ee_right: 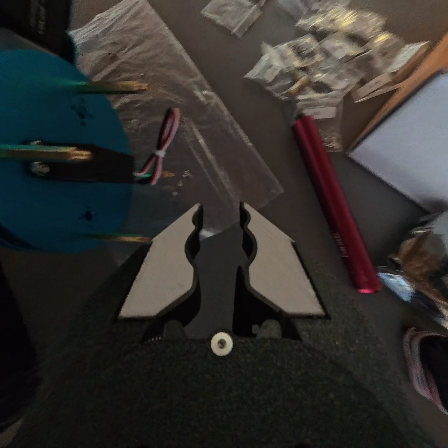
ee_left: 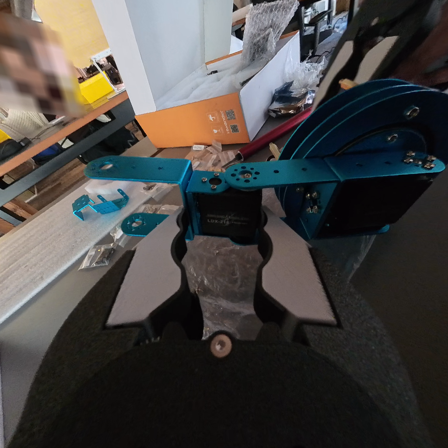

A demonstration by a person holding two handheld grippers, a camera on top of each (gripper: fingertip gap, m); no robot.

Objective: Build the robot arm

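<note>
My left gripper (ee_left: pixel 221 218) is shut on a black servo (ee_left: pixel 228 213) set in a blue metal bracket (ee_left: pixel 189 208). The servo is part of a blue arm assembly held above the table. A blue link (ee_left: pixel 278 174) joins it to a second servo (ee_left: pixel 368 206) on a round blue base (ee_left: pixel 351 126). A long blue bracket (ee_left: pixel 138 169) sticks out to the left. My right gripper (ee_right: pixel 221 208) is empty, with a narrow gap between its jaws, over a clear plastic bag (ee_right: pixel 169 84). The blue base (ee_right: pixel 60 145), with brass standoffs and a servo wire (ee_right: pixel 164 145), is to its left.
An open orange and white box (ee_left: pixel 194 121) stands behind the assembly. A loose blue bracket (ee_left: pixel 101 204) and small bags of screws (ee_left: pixel 99 257) lie on the table at left. A red tube (ee_right: pixel 334 206) lies right of my right gripper, with more small bags (ee_right: pixel 315 55) beyond.
</note>
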